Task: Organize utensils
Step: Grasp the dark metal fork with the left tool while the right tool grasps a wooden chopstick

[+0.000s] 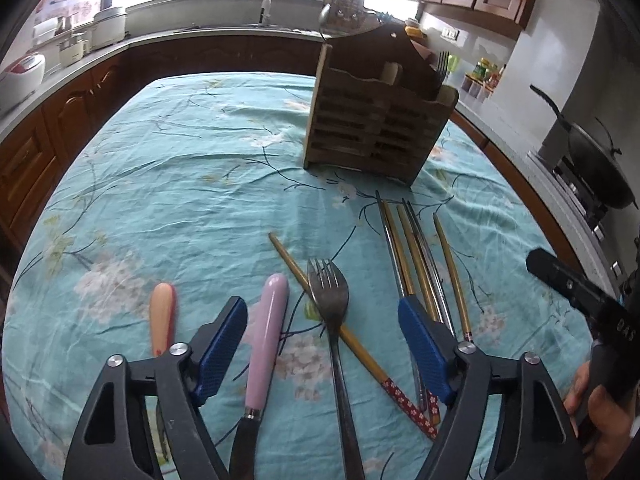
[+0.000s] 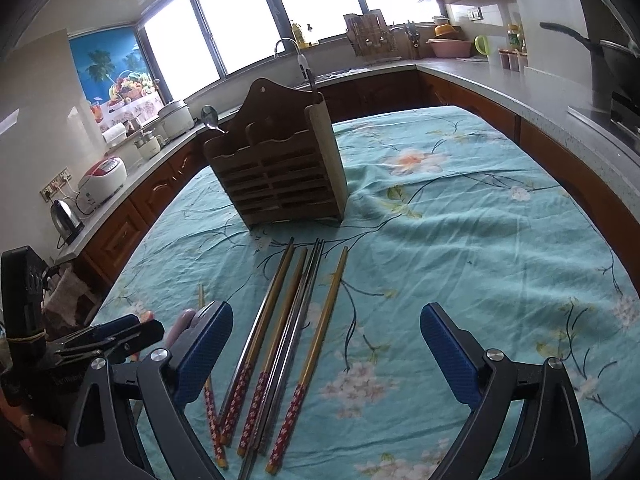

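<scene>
- The left gripper (image 1: pixel 322 344) has its blue-padded fingers (image 1: pixel 224 344) spread wide and holds nothing; between them lie a metal fork (image 1: pixel 334 320) and a lilac-handled knife (image 1: pixel 266 336), both flat on the cloth.
- The fork sits about midway between the pads, tines pointing away, and its neck crosses over a lone bamboo chopstick (image 1: pixel 348 332) that runs diagonally beneath it.
- Just outside the left finger lies a peach-handled utensil (image 1: pixel 162 318); whether it is a spoon or a knife is hidden.
- The right gripper (image 2: pixel 326 348) is likewise open and empty, with a bundle of chopsticks (image 2: pixel 280 340) between its pads, nearer its left finger: red-flowered bamboo ones mixed with steel ones, roughly parallel.
- One bamboo stick lies slightly apart from the bundle, towards the right finger.
- Ahead of both pairs of fingers stands the wooden cutlery holder (image 1: pixel 376 120), upright on the turquoise floral tablecloth (image 1: pixel 180 168); a spoon and a fork appear to stand in it already.
- Judgement: the step in hand looks like a pick-up, fork for the left, chopsticks for the right.
- To do it well, the left should close on the fork's narrow handle, clear of the knife, and lift straight up so the crossed chopstick is not dragged along.
- The right should centre on the bundle before closing, or a stick may roll free.
- Most utensils remain on the cloth, so the task seems at an early stage.
</scene>
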{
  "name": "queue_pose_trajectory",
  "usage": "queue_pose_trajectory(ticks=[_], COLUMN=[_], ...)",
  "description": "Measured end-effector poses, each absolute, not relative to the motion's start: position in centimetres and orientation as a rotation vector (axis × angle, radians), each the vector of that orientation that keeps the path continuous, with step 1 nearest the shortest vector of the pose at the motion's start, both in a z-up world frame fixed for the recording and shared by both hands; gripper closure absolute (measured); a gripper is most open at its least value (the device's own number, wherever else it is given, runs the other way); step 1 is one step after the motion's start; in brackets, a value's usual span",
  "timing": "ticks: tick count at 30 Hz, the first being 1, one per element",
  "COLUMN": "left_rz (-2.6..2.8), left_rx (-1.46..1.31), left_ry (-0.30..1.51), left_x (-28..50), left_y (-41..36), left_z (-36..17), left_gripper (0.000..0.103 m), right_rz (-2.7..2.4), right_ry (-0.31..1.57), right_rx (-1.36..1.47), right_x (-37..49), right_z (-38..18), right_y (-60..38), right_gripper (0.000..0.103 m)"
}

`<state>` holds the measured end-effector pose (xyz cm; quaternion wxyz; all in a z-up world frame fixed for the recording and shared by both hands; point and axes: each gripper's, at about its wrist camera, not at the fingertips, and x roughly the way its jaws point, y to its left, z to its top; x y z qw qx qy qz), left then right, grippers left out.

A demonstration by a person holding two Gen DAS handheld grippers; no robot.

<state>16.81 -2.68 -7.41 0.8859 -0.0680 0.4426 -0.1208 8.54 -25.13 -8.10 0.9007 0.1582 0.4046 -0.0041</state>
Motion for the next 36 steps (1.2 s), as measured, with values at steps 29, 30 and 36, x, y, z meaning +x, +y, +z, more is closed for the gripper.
queue_pose_trajectory(ticks=[29,30,36], left_rz=[-0.267,-0.269,-0.291], left_rx=[0.027,0.02,-0.075], left_ry=[1.014,1.014,1.016], left_x=[22.6,22.5,22.4], left_y=[-6.5,-6.4,-4.5], left_z=[-11.2,-11.1,-10.6], left_gripper=[0.074,0.074,0.075], right_rz=[-0.031,-0.036,-0.034], right_ry=[1.067,1.067,1.06], right_rx=[0.21,0.192,0.166], right_x=[18.6,18.8,19.3], right_z=[-15.1,-15.2,-15.2], right_y=[-24.6,-24.4,-24.3], right_gripper=[0.072,0.075,0.097])
